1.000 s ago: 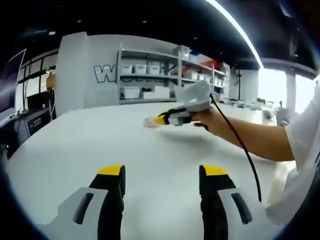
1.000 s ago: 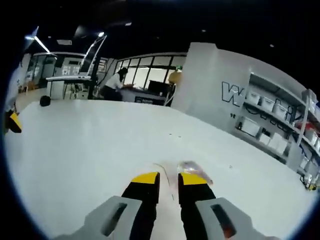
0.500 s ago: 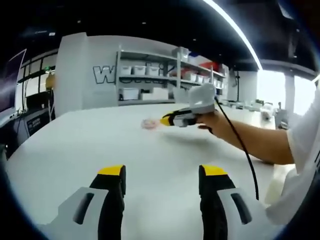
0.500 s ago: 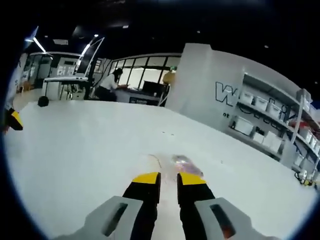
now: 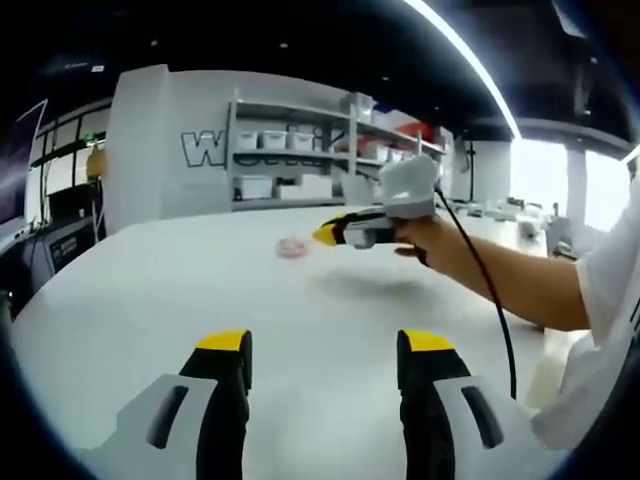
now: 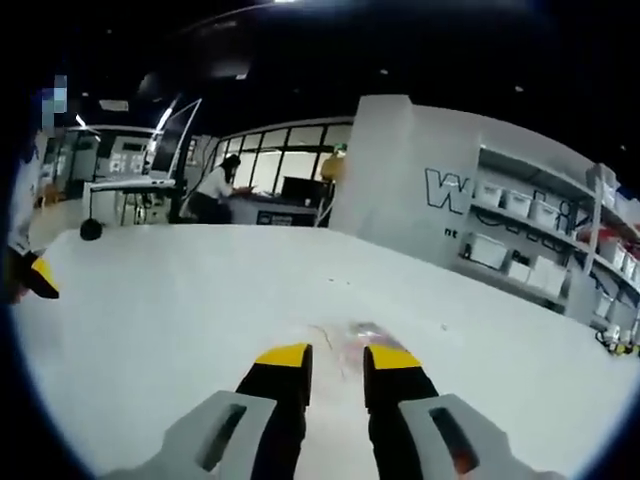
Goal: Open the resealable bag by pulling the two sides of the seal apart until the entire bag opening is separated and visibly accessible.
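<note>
Above a white tabletop (image 5: 150, 290), two yellow-tipped grippers and a small clear bag.

In the left gripper view, the left gripper (image 5: 322, 345) sits at 6 o'clock, jaws wide apart and empty. Beyond it, toward 12 o'clock, the resealable bag (image 5: 292, 247) lies on the tabletop, just beside the tip of the right gripper (image 5: 328, 233), held by a hand (image 5: 425, 240). In the right gripper view, the right gripper (image 6: 336, 353) has jaws slightly apart, with the bag (image 6: 350, 335) just past its tips.

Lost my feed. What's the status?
Left hand-held gripper open, low over table. Right hand-held gripper open, just short of bag. Bag untouched.
</note>
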Demonstrator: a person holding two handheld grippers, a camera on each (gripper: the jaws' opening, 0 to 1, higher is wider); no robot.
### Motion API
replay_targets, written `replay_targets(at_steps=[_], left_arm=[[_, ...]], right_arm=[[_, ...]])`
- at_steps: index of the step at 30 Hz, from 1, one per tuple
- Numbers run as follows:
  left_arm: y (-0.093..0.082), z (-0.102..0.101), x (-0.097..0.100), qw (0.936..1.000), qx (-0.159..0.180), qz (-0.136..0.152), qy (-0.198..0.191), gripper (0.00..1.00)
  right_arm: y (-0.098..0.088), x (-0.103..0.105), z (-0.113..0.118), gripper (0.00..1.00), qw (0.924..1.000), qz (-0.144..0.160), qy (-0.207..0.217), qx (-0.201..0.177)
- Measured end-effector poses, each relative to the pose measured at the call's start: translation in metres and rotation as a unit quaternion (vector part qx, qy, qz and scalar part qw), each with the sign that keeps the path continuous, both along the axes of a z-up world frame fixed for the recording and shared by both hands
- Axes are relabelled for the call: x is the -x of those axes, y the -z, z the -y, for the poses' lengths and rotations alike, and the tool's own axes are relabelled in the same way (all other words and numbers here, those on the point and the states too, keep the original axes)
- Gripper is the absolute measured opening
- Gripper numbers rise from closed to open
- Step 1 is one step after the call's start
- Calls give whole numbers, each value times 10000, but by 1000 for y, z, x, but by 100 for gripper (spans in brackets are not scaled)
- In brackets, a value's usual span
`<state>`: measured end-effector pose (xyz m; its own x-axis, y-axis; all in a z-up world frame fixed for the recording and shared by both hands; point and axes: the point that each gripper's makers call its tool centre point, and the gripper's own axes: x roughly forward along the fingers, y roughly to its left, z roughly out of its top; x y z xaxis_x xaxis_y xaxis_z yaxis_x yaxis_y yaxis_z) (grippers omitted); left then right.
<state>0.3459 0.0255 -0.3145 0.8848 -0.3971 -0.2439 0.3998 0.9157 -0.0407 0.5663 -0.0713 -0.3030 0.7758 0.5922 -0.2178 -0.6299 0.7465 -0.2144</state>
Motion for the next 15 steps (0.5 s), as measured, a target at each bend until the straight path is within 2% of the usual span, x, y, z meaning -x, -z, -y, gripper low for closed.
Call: replay_targets(at_steps=[2, 4, 8, 12, 15], left_arm=[[0, -2, 0, 10000, -6, -1, -17, 59], [0, -4, 0, 10000, 4, -1, -31, 59], [1, -4, 0, 10000, 34, -8, -41, 59], [3, -4, 0, 10000, 43, -24, -28, 59], [4, -5, 0, 10000, 62, -29, -45, 59]], right_arm=[[4, 0, -2, 20, 10000, -45, 12, 7], [7, 0, -3, 26, 10000, -82, 39, -8], [15, -1, -2, 45, 9995, -211, 243, -18], [14, -5, 4, 75, 9986, -115, 493, -173], [15, -3, 7, 80, 9981, -96, 567, -198]])
